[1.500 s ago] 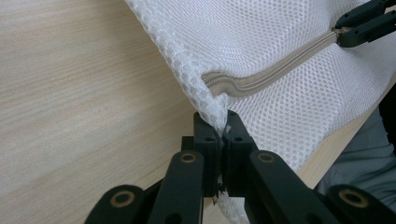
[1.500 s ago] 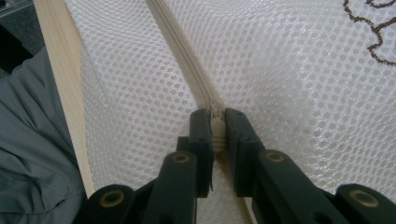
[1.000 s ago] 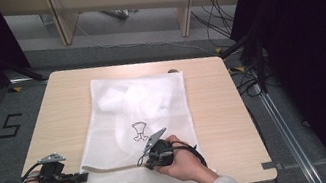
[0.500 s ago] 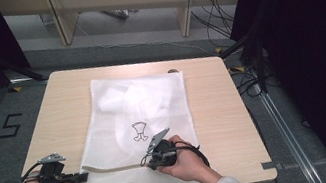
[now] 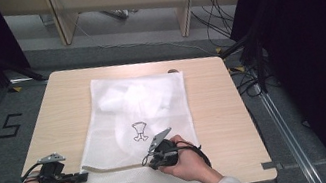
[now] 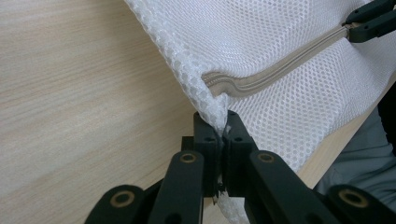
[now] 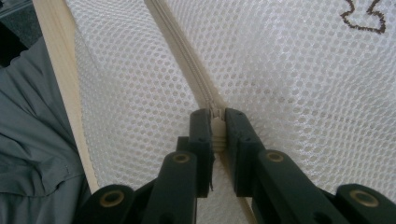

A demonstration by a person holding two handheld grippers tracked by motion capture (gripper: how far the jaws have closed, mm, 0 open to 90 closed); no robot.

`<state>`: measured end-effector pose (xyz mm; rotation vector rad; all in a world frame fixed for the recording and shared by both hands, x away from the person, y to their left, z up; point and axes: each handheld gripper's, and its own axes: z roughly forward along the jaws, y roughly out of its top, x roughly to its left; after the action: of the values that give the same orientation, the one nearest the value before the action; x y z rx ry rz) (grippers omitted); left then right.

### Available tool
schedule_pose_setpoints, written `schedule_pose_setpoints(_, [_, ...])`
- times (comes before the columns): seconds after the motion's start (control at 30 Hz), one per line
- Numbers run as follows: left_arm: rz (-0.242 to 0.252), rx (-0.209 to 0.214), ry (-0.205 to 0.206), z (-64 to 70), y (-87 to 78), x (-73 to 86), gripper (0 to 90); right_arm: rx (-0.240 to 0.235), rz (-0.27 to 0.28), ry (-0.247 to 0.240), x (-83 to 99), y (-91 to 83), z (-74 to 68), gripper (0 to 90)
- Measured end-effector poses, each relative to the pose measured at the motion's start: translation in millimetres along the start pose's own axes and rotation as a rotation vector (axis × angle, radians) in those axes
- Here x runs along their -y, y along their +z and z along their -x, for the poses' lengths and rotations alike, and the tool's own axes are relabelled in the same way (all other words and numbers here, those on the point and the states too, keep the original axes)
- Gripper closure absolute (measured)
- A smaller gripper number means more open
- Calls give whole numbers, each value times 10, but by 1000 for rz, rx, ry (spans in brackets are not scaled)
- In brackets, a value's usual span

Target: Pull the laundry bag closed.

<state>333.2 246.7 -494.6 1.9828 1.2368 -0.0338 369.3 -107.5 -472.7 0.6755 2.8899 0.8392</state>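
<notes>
A white mesh laundry bag [image 5: 136,111] lies flat on the wooden table [image 5: 59,104], with a small dark print on it [image 5: 140,131] and something white bundled inside at its far end. A beige zipper [image 5: 113,168] runs along its near edge. My left gripper [image 5: 82,177] is shut on the bag's near left corner [image 6: 212,109]. My right gripper [image 5: 149,162] is shut on the zipper pull [image 7: 218,127], with the zipper track [image 7: 187,56] stretching away from its jaws. The right gripper's jaws also show far off in the left gripper view [image 6: 369,21].
The table's near edge [image 7: 60,88] runs close beside the bag, with grey trousers [image 7: 32,140] just past it. Bare tabletop lies left and right of the bag [image 5: 214,107]. Desk legs and cables stand on the floor beyond the table.
</notes>
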Motion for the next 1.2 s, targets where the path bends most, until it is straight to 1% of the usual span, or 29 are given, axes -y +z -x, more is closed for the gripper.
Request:
schedule_pose_setpoints(0.07, [0, 0, 1, -2, -1, 0, 862, -2, -6, 5, 2, -4, -4, 826])
schedule_pose_setpoints(0.1, [-4, -1, 5, -7, -6, 0, 862, 1, -4, -4, 4, -3, 3, 826])
schedule_pose_setpoints(0.13, [3, -4, 3, -2, -2, 2, 862, -1, 0, 3, 8, -5, 2, 826])
schedule_pose_setpoints(0.17, [0, 2, 0, 0, -1, 0, 862, 2, 0, 7, 11, -10, 4, 826])
schedule_pose_setpoints(0.3, [-3, 0, 5, -5, -5, 0, 862, 6, -3, 4, 18, -14, 2, 826])
schedule_pose_setpoints(0.4, [-3, -2, 6, -6, -4, 0, 862, -2, -5, 11, 31, -26, 12, 826])
schedule_pose_setpoints(0.43, [0, -1, 1, -3, 0, 1, 862, 5, -4, 6, 36, -33, 15, 826])
schedule_pose_setpoints(0.47, [-1, -1, 2, -3, 0, 1, 862, 2, -8, 17, 44, -38, 14, 826])
schedule_pose_setpoints(0.5, [0, -1, 1, -2, 1, 1, 862, 5, -2, 11, 50, -37, 20, 826])
schedule_pose_setpoints(0.57, [0, -2, 1, -2, 0, 1, 861, 1, 1, 21, 61, -39, 21, 826])
schedule_pose_setpoints(0.6, [3, -4, 0, -2, 2, 3, 861, 7, -3, 18, 62, -40, 25, 826])
schedule_pose_setpoints(0.63, [5, -7, -1, 2, 3, 3, 861, -4, -3, 14, 60, -40, 31, 826])
schedule_pose_setpoints(0.7, [0, -2, 1, -1, 1, 1, 862, -4, -1, 13, 61, -42, 31, 826])
schedule_pose_setpoints(0.77, [0, -1, 2, -3, 0, 1, 861, 0, 0, 14, 63, -46, 29, 826])
schedule_pose_setpoints(0.8, [0, 0, 2, -4, -1, 1, 862, 11, 1, 11, 64, -50, 30, 826])
schedule_pose_setpoints(0.83, [-1, 0, 3, -5, -2, 1, 861, 9, 1, 19, 64, -54, 24, 826])
schedule_pose_setpoints(0.93, [-2, 0, 5, -5, -4, 1, 862, 5, 8, 13, 65, -65, 29, 826])
schedule_pose_setpoints(1.0, [-2, -1, 6, -6, -4, 1, 861, 10, 8, 18, 70, -67, 24, 826])
schedule_pose_setpoints(1.03, [-2, 0, 6, -7, -4, 2, 861, 3, 6, 14, 73, -63, 30, 826])
schedule_pose_setpoints(1.07, [6, -5, 4, -3, 0, 4, 861, 12, 10, 18, 80, -68, 27, 825])
schedule_pose_setpoints(1.1, [9, -11, 3, 1, 2, 5, 861, 8, 8, 16, 85, -71, 34, 826])
schedule_pose_setpoints(1.13, [1, -1, 2, -1, 1, 1, 861, -1, 2, 22, 89, -77, 31, 826])
schedule_pose_setpoints(1.17, [0, 0, 1, -2, 1, 1, 861, 14, 1, 31, 94, -90, 29, 826])
schedule_pose_setpoints(1.2, [1, -1, 0, -1, 2, 2, 861, 13, 2, 34, 95, -91, 29, 826])
